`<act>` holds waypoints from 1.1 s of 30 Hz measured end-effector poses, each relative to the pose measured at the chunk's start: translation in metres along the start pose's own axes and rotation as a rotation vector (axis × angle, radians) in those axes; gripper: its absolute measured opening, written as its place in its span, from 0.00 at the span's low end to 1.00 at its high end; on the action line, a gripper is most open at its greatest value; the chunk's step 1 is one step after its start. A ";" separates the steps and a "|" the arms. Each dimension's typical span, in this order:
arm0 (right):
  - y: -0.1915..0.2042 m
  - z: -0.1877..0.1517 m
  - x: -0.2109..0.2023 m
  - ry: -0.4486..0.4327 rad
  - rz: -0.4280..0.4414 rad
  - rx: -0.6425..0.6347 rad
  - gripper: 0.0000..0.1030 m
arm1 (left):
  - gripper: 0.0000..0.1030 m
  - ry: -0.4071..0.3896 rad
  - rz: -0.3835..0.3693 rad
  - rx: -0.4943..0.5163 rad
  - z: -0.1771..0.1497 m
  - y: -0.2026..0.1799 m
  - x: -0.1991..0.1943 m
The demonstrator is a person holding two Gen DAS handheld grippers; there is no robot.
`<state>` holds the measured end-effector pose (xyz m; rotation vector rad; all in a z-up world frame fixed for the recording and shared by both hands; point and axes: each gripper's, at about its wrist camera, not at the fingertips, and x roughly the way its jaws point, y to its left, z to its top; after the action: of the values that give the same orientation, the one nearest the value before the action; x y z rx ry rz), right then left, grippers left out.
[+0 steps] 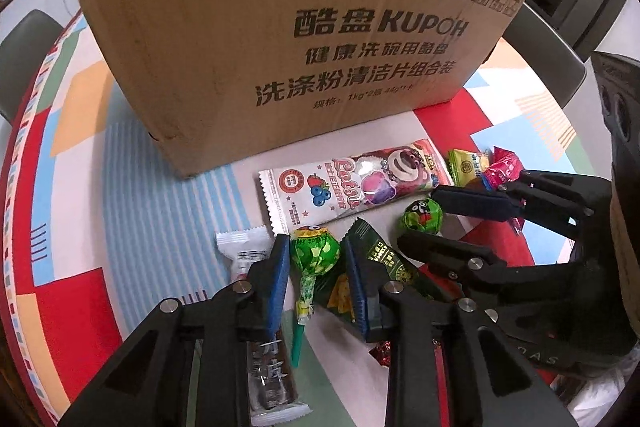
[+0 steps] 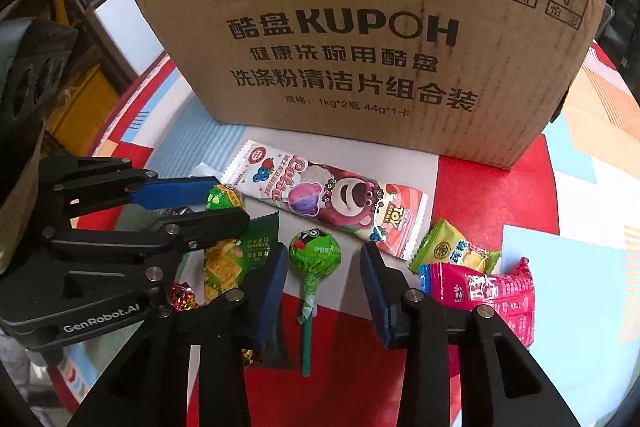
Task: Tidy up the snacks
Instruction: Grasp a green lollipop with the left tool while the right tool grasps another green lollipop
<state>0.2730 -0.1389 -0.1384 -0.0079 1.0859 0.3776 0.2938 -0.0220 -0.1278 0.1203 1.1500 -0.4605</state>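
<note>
Two green lollipops lie on the patterned tablecloth in front of a cardboard box [image 1: 280,27] [image 2: 360,27]. My left gripper [image 1: 318,267] [image 2: 232,201] straddles the head of one lollipop [image 1: 314,253] [image 2: 224,197]. Its left pad is at the wrapper and a thin gap shows at the right pad. My right gripper [image 2: 324,267] [image 1: 418,218] is open around the other lollipop [image 2: 314,253] [image 1: 422,217], with clear space beside its right pad. Both sticks point back toward the cameras.
A long pink bear-print packet [image 1: 360,183] [image 2: 332,203] lies just behind both grippers. A dark green cracker packet [image 1: 384,259], a white packet [image 1: 240,247], a yellow-green packet [image 2: 452,251], a pink packet [image 2: 488,295] and a red foil sweet [image 2: 182,297] lie around them. The box wall stands close behind.
</note>
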 end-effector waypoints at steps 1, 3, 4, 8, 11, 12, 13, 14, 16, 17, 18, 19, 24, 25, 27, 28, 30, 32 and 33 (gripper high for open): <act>0.001 0.000 0.001 -0.001 -0.002 -0.004 0.38 | 0.26 0.000 -0.001 -0.003 0.000 0.000 0.001; 0.004 0.001 0.005 -0.004 -0.009 -0.012 0.33 | 0.25 -0.003 -0.001 -0.011 0.001 0.001 0.000; 0.006 0.002 0.007 -0.004 -0.014 -0.018 0.28 | 0.25 -0.004 -0.001 -0.012 0.001 0.001 0.000; 0.010 0.002 0.010 -0.003 -0.013 -0.024 0.26 | 0.25 -0.021 0.006 -0.021 -0.002 0.001 -0.007; 0.009 0.000 0.005 -0.012 -0.011 -0.017 0.26 | 0.25 -0.043 0.021 -0.026 -0.005 -0.002 -0.016; 0.009 0.000 0.003 -0.017 -0.012 -0.017 0.26 | 0.25 -0.055 0.027 -0.028 -0.006 -0.003 -0.020; 0.009 0.000 0.000 -0.023 -0.013 -0.019 0.26 | 0.25 -0.069 0.034 -0.028 -0.007 -0.004 -0.025; 0.010 0.002 -0.004 -0.034 -0.016 -0.023 0.26 | 0.25 -0.080 0.039 -0.029 -0.009 -0.004 -0.030; 0.012 0.002 -0.011 -0.056 -0.025 -0.030 0.26 | 0.25 -0.104 0.053 -0.030 -0.011 -0.007 -0.039; 0.013 0.003 -0.017 -0.071 -0.029 -0.035 0.26 | 0.25 -0.114 0.056 -0.031 -0.011 -0.007 -0.043; 0.014 0.003 -0.021 -0.083 -0.031 -0.037 0.26 | 0.25 -0.124 0.059 -0.030 -0.011 -0.009 -0.048; 0.015 0.003 -0.025 -0.093 -0.031 -0.038 0.26 | 0.25 -0.135 0.063 -0.029 -0.011 -0.010 -0.052; 0.020 0.007 -0.050 -0.155 -0.031 -0.049 0.26 | 0.25 -0.196 0.072 -0.029 -0.012 -0.017 -0.077; 0.021 0.007 -0.055 -0.168 -0.031 -0.052 0.26 | 0.25 -0.208 0.071 -0.031 -0.012 -0.018 -0.082; 0.023 0.008 -0.067 -0.197 -0.030 -0.054 0.26 | 0.25 -0.237 0.074 -0.035 -0.011 -0.021 -0.093; 0.023 0.006 -0.073 -0.211 -0.028 -0.054 0.26 | 0.25 -0.250 0.074 -0.035 -0.011 -0.022 -0.098; 0.025 0.006 -0.087 -0.242 -0.026 -0.057 0.26 | 0.25 -0.280 0.074 -0.034 -0.010 -0.025 -0.110; 0.026 0.008 -0.098 -0.272 -0.025 -0.060 0.26 | 0.25 -0.305 0.074 -0.029 -0.007 -0.028 -0.120; 0.027 0.009 -0.103 -0.287 -0.023 -0.061 0.26 | 0.25 -0.319 0.073 -0.026 -0.006 -0.030 -0.125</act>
<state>0.2303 -0.1428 -0.0405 -0.0202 0.7902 0.3787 0.2359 -0.0108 -0.0137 0.0626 0.8359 -0.3842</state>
